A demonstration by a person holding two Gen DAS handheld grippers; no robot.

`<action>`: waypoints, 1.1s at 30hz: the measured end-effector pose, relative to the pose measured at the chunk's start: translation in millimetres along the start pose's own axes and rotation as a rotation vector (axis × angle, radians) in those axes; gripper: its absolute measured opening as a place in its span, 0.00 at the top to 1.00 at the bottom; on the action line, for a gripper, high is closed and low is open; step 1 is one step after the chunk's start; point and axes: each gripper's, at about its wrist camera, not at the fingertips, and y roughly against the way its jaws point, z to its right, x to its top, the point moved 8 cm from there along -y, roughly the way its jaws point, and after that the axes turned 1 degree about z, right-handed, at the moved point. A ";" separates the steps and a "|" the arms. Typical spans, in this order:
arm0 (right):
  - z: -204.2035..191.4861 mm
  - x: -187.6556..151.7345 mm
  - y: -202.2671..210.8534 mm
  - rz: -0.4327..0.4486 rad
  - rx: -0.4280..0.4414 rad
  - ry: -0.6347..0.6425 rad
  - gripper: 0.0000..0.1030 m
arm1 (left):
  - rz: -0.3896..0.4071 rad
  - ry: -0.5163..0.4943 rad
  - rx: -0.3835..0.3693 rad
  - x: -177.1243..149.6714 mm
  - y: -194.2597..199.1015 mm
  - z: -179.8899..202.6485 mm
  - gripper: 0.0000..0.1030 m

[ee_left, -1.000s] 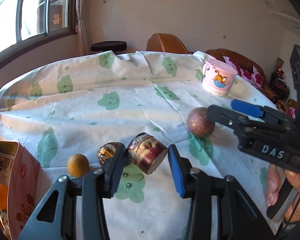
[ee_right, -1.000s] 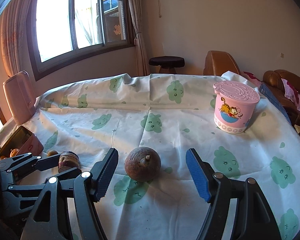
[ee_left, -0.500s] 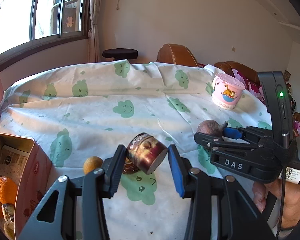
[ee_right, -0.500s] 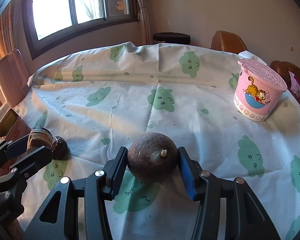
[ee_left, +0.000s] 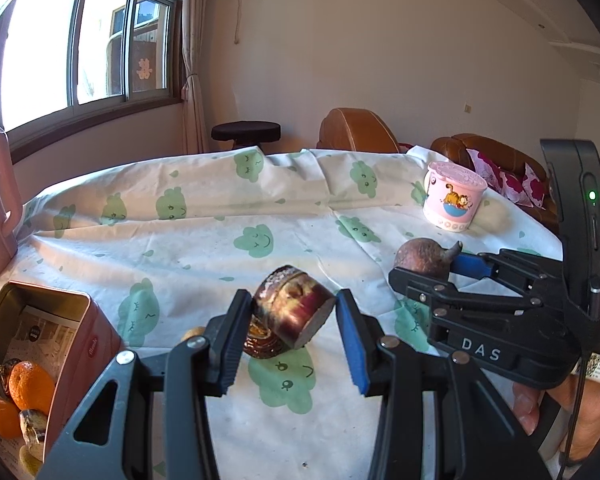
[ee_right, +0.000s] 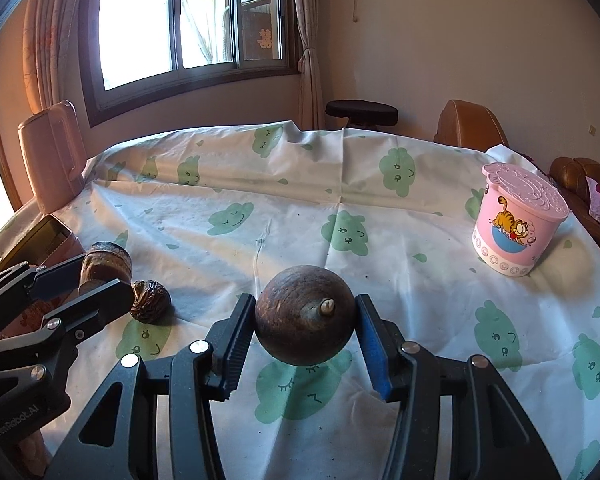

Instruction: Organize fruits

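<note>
— What's each hand got?

— The left gripper [ee_left: 292, 332] is clamped on a cut, dark purple fruit [ee_left: 294, 312], held above the tablecloth [ee_left: 220, 240]. The right gripper [ee_right: 306, 340] is clamped on a round brown fruit [ee_right: 304, 320], lifted too.

— Anything left on the cloth?

— A small wrinkled fruit [ee_right: 150, 300], under the left gripper. The tin [ee_left: 80, 344] at the left edge holds oranges [ee_left: 30, 386]. A pink cup [ee_right: 518, 224] stands well apart, far right.

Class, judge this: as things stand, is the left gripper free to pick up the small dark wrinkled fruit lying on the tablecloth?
Probably not: the left gripper already holds a dark round piece, filling its jaws above the wrinkled fruit.
</note>
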 end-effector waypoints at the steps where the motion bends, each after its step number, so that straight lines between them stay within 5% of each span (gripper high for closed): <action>1: -1.1 0.6 2.1 0.010 0.003 0.004 0.49 | 0.003 0.000 0.001 0.4 0.5 -0.1 0.56; 33: -7.0 9.1 47.3 0.228 -0.018 0.023 0.49 | 0.097 -0.018 0.021 6.9 18.4 0.7 0.56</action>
